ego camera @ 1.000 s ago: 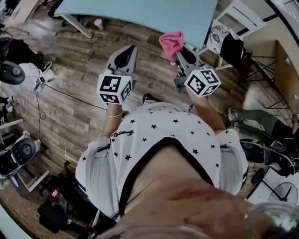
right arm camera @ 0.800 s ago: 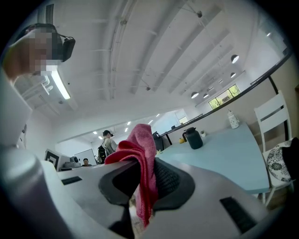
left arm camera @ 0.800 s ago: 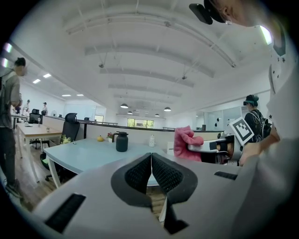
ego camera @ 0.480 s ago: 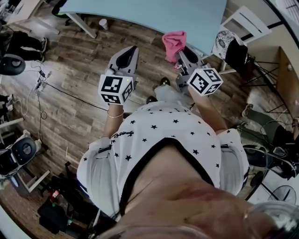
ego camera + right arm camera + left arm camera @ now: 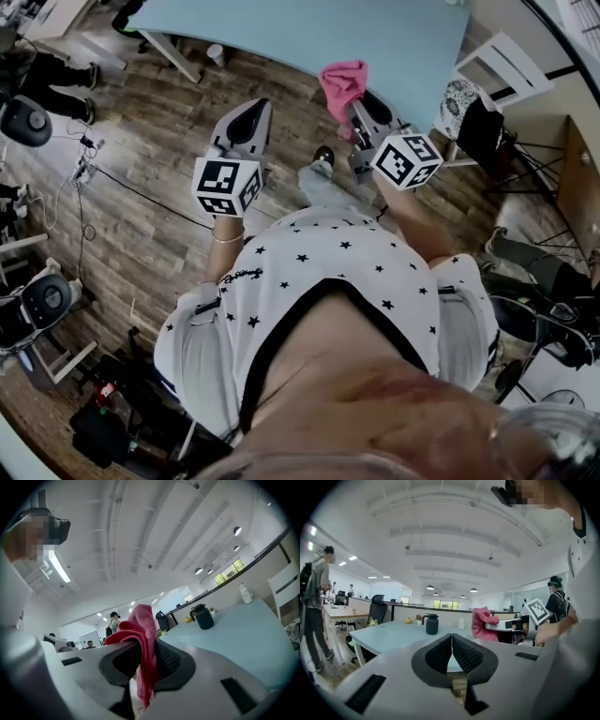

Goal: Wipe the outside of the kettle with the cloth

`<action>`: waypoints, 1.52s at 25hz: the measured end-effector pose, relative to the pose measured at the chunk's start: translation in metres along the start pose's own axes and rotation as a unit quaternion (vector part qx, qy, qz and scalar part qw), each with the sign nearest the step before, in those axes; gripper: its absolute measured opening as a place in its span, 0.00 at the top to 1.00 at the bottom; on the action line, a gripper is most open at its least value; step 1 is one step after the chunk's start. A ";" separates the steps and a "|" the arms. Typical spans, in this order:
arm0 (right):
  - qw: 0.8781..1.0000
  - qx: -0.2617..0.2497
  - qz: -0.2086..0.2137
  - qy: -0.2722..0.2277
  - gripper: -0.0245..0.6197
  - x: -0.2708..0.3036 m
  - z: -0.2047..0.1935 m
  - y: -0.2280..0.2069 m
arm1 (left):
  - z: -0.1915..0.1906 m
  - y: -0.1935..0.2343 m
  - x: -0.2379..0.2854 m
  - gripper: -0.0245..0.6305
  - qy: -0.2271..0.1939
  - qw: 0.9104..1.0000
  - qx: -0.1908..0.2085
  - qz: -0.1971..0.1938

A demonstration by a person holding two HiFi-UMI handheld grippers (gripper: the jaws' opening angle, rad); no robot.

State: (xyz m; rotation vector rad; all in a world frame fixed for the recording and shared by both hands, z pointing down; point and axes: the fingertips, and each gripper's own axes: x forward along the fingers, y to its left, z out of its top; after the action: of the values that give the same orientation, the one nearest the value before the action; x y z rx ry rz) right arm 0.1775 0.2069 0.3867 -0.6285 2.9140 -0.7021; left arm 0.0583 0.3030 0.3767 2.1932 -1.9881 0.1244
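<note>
A dark kettle (image 5: 431,624) stands on the far part of the pale blue table (image 5: 393,637), well away from both grippers; the right gripper view also shows this kettle (image 5: 203,616). It is out of the head view. My right gripper (image 5: 361,105) is shut on a pink cloth (image 5: 343,82), which sticks up past the jaws and hangs down between them (image 5: 143,634). My left gripper (image 5: 251,114) is shut with nothing in it, its pads touching. Both grippers are held over the wood floor, just short of the table's near edge (image 5: 309,33).
A white bottle (image 5: 243,592) and a small yellow thing (image 5: 408,620) stand near the kettle. A white chair (image 5: 492,52) and a chair with a dark garment (image 5: 466,98) are at the table's right. Cables (image 5: 122,183) run over the floor at left. A person (image 5: 316,606) stands at left.
The person holding the grippers has stepped toward the table; a shoe now shows on the floor between the grippers. Both grippers stay shut, the cloth still in the right one.
</note>
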 end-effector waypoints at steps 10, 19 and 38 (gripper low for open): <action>1.000 0.012 0.008 0.003 0.85 0.064 0.017 -0.044 | 0.014 0.047 0.053 0.92 0.005 1.000 0.006 0.020; 1.000 0.012 0.025 0.005 0.85 0.113 0.050 -0.081 | 0.041 0.073 0.110 0.92 -0.003 0.999 0.009 0.031; 0.999 0.037 -0.011 -0.018 0.85 0.156 0.087 -0.186 | 0.056 0.085 0.242 0.92 0.010 1.000 0.018 -0.011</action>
State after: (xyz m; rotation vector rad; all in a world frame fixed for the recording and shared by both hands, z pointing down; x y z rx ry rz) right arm 0.1194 -0.0441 0.3966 -0.6581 2.8376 -0.7868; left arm -0.0043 0.0478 0.3719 2.2256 -1.9663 0.1815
